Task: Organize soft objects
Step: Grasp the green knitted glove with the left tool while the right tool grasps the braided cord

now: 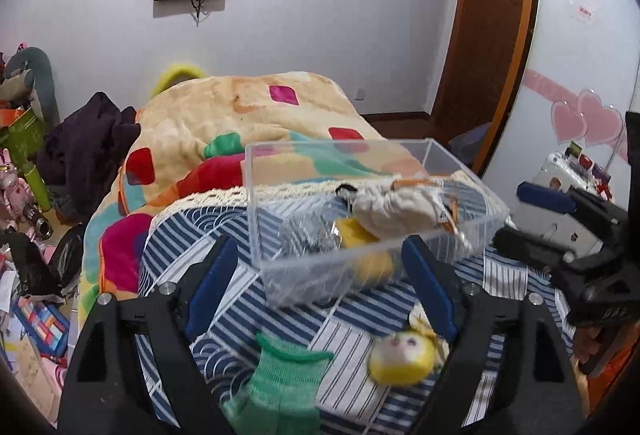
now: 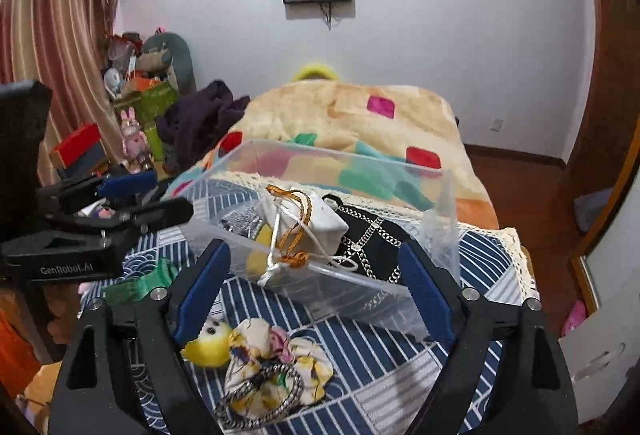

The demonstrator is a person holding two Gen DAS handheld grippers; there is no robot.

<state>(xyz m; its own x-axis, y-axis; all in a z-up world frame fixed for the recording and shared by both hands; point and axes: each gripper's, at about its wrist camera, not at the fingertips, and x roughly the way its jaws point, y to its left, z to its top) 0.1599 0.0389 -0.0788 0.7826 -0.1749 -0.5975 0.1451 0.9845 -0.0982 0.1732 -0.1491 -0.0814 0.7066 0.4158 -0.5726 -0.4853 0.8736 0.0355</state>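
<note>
A clear plastic box (image 1: 404, 151) stands on the blue striped cloth (image 1: 352, 339). It holds a white drawstring pouch (image 1: 396, 211), a yellow soft toy (image 1: 360, 235) and a black chain-print cloth (image 2: 368, 239). My left gripper (image 1: 320, 279) is open just in front of the box, above a green knit piece (image 1: 280, 371) and a yellow-headed doll (image 1: 400, 355). My right gripper (image 2: 316, 283) is open at the box's near wall (image 2: 340, 287), above a floral scrunchie (image 2: 276, 359) and a braided black-and-white hair band (image 2: 256, 395).
A patterned fleece blanket (image 1: 248, 123) covers the bed behind the box. Dark clothing (image 1: 88, 147) and toys and boxes (image 1: 24, 171) crowd the left side. A wooden door (image 1: 488, 35) and a white cabinet (image 2: 600, 355) are to the right.
</note>
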